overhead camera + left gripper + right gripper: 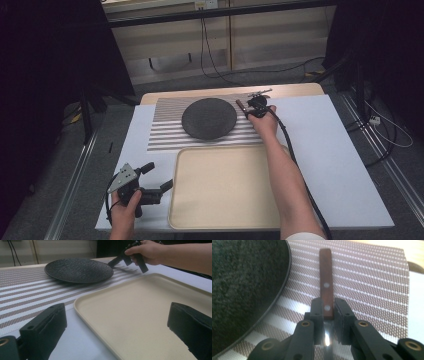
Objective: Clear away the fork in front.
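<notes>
My right gripper [250,107] is at the far side of the table, just right of a round black plate [209,118]. In the right gripper view its jaws [328,312] are shut on a utensil with a riveted wooden handle [325,277]. The handle points away over the striped placemat [367,277], and a shiny metal part shows between the jaws. The plate's rim [284,290] lies close on the left. My left gripper [159,176] rests at the front left with its jaws wide open and nothing between them [115,322], facing the beige tray [140,305].
The empty beige tray [225,187] sits at the front centre on a white table cover [340,150]. The striped placemat [165,130] lies behind it under the plate. Cables run across the floor beyond the table, and dark stands flank both sides.
</notes>
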### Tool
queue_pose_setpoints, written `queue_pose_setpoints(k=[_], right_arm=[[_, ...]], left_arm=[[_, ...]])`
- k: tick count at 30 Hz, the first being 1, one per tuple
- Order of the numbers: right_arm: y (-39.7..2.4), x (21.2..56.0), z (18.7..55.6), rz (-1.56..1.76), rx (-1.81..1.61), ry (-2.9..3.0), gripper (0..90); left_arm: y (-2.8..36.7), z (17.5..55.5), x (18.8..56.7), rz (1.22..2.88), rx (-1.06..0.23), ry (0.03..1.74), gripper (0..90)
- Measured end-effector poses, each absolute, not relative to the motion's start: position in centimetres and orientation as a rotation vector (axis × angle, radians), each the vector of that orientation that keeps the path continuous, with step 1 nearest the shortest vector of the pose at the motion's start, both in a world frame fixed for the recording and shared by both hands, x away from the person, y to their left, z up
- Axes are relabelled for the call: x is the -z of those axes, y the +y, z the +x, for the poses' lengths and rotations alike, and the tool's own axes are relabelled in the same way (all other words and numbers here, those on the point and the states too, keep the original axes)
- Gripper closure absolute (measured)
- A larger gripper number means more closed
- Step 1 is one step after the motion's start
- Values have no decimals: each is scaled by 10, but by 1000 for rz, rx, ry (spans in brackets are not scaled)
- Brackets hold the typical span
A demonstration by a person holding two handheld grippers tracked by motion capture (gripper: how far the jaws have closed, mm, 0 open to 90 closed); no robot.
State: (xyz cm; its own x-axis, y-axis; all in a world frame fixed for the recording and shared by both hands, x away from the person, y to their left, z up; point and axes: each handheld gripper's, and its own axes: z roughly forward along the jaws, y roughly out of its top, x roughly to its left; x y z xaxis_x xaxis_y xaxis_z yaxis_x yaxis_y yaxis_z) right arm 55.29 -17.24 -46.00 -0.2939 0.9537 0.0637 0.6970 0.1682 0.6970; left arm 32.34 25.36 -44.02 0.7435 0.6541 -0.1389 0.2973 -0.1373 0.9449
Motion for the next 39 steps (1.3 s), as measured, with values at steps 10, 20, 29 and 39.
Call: queue_pose_setpoints(k=[10, 20, 29, 39], right_arm=[[-184, 453, 532, 1516, -844, 2189, 783], [-181, 455, 536, 1574, -839, 2172, 774], [-182, 453, 538, 1589, -840, 2179, 781], [-191, 445, 536, 1582, -870, 2170, 783]], left_arm=[[252, 325, 440, 1722, -355, 754, 26], [251, 327, 441, 1728, -356, 755, 26], [254, 323, 440, 1726, -367, 754, 26], [259, 323, 439, 1719, -373, 759, 26]])
